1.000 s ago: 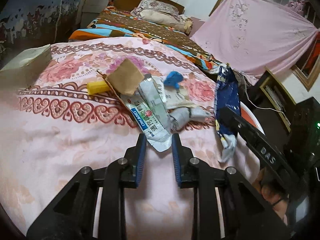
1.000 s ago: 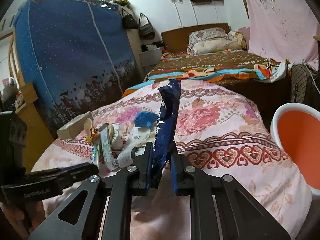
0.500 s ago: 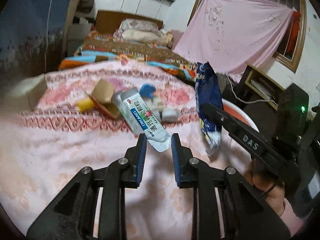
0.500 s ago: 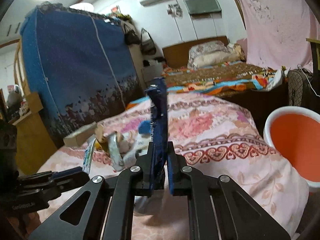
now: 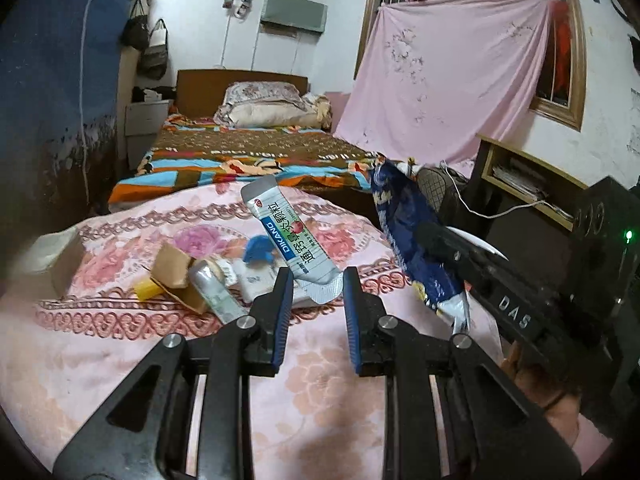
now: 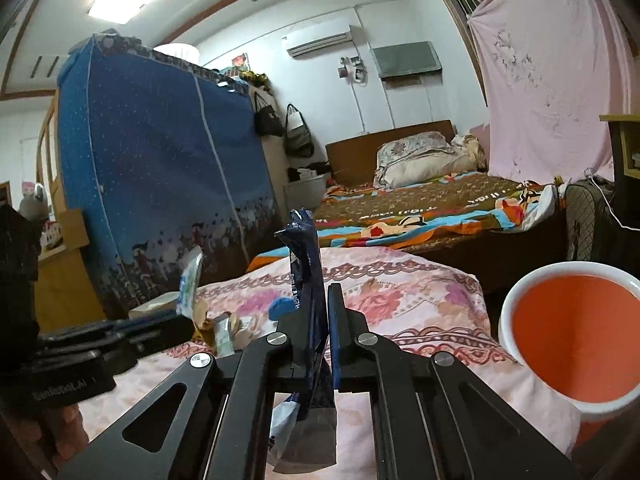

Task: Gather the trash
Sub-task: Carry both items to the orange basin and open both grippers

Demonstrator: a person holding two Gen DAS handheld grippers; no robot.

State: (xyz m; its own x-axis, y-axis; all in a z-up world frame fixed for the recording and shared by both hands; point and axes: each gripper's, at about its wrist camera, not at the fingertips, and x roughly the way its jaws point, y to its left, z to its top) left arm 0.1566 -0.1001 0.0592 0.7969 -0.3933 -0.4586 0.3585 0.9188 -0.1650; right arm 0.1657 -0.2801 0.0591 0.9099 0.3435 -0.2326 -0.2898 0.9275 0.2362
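My left gripper is shut on a white and blue sachet and holds it tilted above the pink bedspread. My right gripper is shut on a dark blue snack wrapper, held upright; the wrapper also shows in the left wrist view. An orange bin with a white rim stands to the right of the bed. More trash lies on the bed: a brown cardboard piece, a yellow item, a blue scrap and a crumpled silver wrapper.
A tissue box sits on the bed at the left. A second bed with pillows lies beyond. A blue fabric wardrobe stands left. A dark shelf with a speaker is at the right.
Both grippers have risen and tilted up. The sachet has lifted off the trash pile in my left gripper. The blue wrapper stays in my right gripper, closer to the orange bin.
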